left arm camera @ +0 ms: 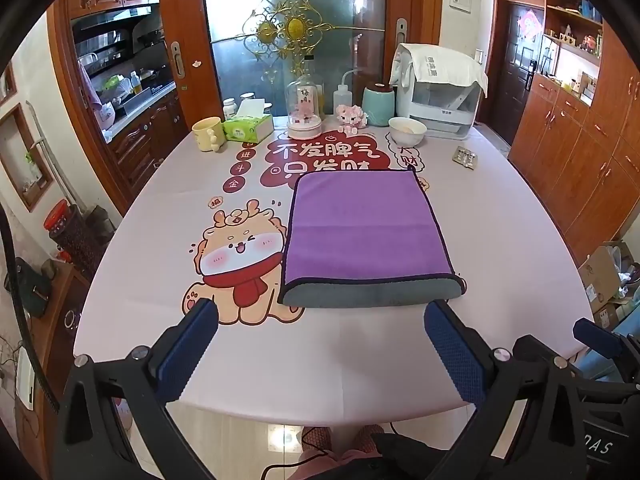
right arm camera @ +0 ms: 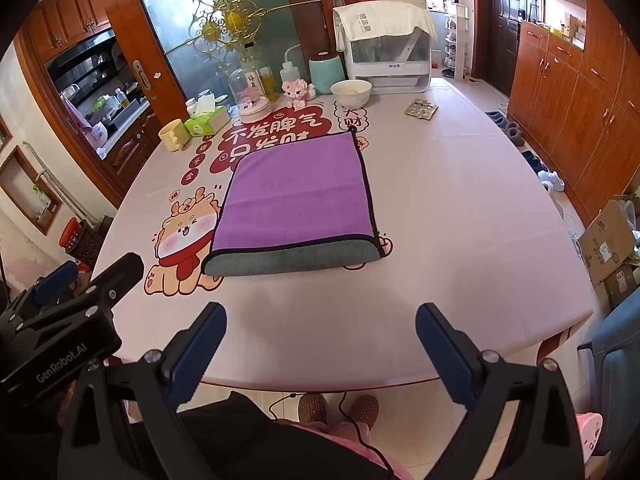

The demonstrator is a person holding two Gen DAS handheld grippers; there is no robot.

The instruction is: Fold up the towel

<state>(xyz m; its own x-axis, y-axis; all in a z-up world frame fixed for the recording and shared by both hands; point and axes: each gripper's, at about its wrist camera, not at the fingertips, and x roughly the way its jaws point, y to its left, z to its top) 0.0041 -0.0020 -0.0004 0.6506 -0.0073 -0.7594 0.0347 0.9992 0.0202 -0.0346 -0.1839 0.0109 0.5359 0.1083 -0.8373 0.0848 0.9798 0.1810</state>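
A purple towel [left arm camera: 362, 226] with a grey underside lies flat on the pink printed table [left arm camera: 500, 240], folded over, its grey fold at the near edge. It also shows in the right wrist view [right arm camera: 298, 196]. My left gripper [left arm camera: 320, 314] is open and empty, held above the near table edge just short of the towel. My right gripper [right arm camera: 320, 318] is open and empty, further back from the towel's near fold. The left gripper's body [right arm camera: 60, 320] shows at the left of the right wrist view.
At the far side stand a yellow mug [left arm camera: 207, 134], tissue box [left arm camera: 248, 126], glass dome [left arm camera: 304, 110], squeeze bottle [left arm camera: 344, 98], teal jar [left arm camera: 378, 104], white bowl [left arm camera: 407, 130] and a covered appliance [left arm camera: 438, 92]. A blister pack [left arm camera: 464, 158] lies at the right. Cabinets line the right wall.
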